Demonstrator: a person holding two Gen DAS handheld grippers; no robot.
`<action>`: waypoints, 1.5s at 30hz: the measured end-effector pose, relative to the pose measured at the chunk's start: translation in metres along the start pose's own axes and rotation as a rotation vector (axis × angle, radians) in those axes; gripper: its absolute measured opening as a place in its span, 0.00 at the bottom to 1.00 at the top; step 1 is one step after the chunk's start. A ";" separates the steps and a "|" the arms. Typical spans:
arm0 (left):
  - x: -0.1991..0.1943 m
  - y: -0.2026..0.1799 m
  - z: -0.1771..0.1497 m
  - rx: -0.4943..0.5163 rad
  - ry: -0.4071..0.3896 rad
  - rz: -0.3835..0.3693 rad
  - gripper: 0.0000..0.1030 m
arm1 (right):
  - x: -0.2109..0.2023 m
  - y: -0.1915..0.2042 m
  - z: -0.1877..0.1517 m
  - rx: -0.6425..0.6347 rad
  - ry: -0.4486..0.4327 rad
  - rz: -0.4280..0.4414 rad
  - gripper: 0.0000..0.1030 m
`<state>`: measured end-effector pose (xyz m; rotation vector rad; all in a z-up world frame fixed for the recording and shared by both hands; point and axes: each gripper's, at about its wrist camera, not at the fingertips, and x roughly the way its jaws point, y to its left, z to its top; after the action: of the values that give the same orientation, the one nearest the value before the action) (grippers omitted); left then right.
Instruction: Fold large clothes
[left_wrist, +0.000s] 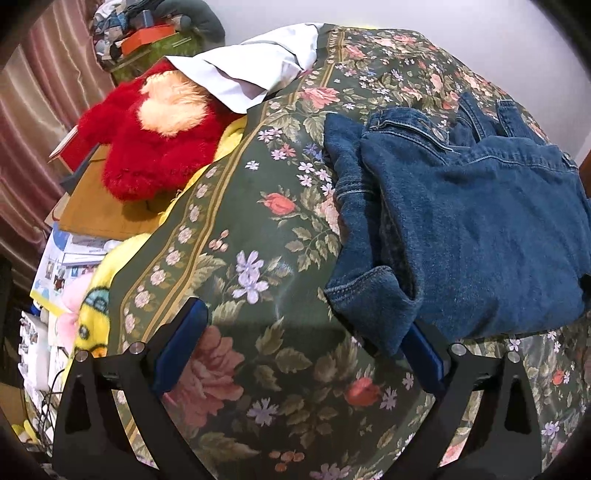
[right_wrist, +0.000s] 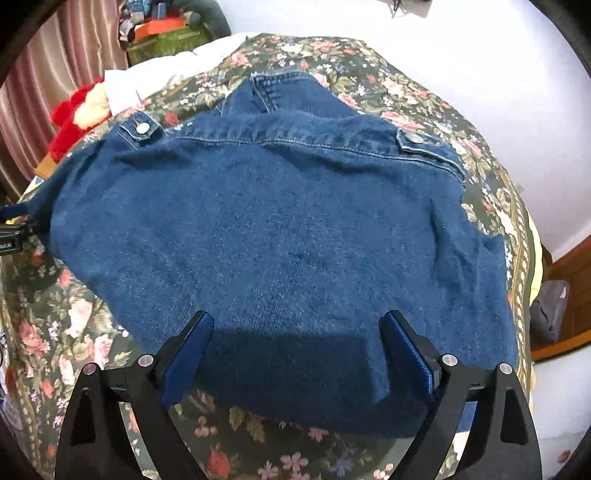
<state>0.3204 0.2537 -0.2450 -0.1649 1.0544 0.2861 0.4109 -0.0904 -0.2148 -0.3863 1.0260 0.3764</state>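
A blue denim jacket (right_wrist: 280, 229) lies folded on the green floral bedspread (right_wrist: 66, 332), back side up, with button tabs at its far corners. It also shows in the left wrist view (left_wrist: 472, 229), at the right. My left gripper (left_wrist: 299, 332) is open above the bedspread, just left of the jacket; a sleeve cuff (left_wrist: 369, 302) lies over its right finger. My right gripper (right_wrist: 299, 339) is open and empty over the jacket's near edge.
A red plush toy (left_wrist: 155, 147) and a white pillow (left_wrist: 251, 70) lie at the bed's far left. Boxes, papers and a yellow blanket (left_wrist: 92, 317) sit beside the bed on the left. A pink curtain (left_wrist: 29, 122) hangs behind. A wooden shelf with a grey bag (right_wrist: 550, 314) stands on the right.
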 end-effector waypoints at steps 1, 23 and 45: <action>-0.002 0.001 -0.001 -0.005 0.000 0.000 0.98 | -0.002 -0.002 -0.001 0.008 -0.003 0.012 0.89; -0.017 0.009 0.019 -0.147 0.032 -0.007 0.89 | -0.038 -0.134 -0.066 0.274 -0.041 -0.153 0.89; -0.072 -0.066 -0.009 -0.228 -0.079 -0.162 0.87 | -0.085 0.002 -0.006 0.014 -0.267 -0.043 0.90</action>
<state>0.3009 0.1773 -0.1868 -0.4386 0.9222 0.2640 0.3656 -0.1024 -0.1435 -0.3351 0.7584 0.3711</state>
